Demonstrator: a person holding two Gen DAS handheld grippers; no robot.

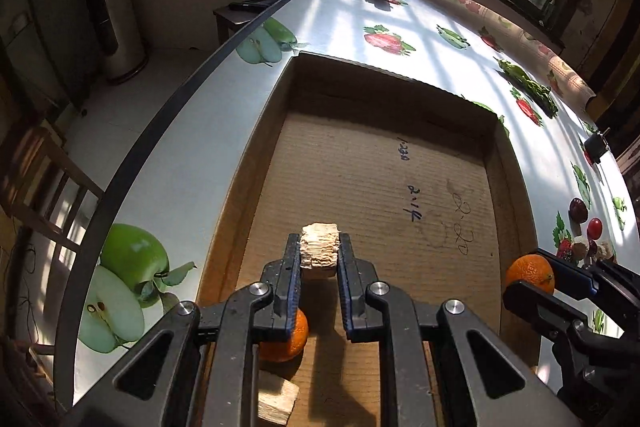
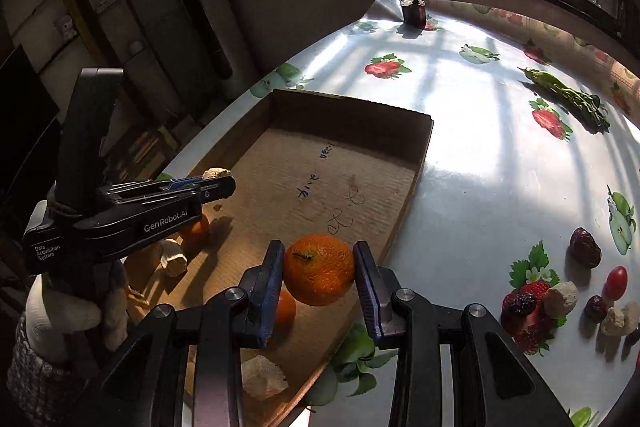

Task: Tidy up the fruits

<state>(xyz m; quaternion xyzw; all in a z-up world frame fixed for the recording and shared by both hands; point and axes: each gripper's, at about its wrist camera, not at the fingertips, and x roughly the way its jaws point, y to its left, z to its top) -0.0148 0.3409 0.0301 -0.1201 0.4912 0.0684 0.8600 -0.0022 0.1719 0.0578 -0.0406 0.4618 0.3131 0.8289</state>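
My left gripper is shut on a pale, fibrous chunk and holds it above the floor of a shallow cardboard tray. In the right wrist view the same gripper shows at the left with the chunk at its tip. My right gripper is shut on an orange over the tray's right wall. In the tray lie two more oranges and pale pieces. One orange sits partly hidden under my left finger.
Dark dates, a cherry tomato and pale lumps lie loose on the fruit-print tablecloth at the right. Green pods lie farther back. A dark jar stands at the far end. The table edge runs left of the tray.
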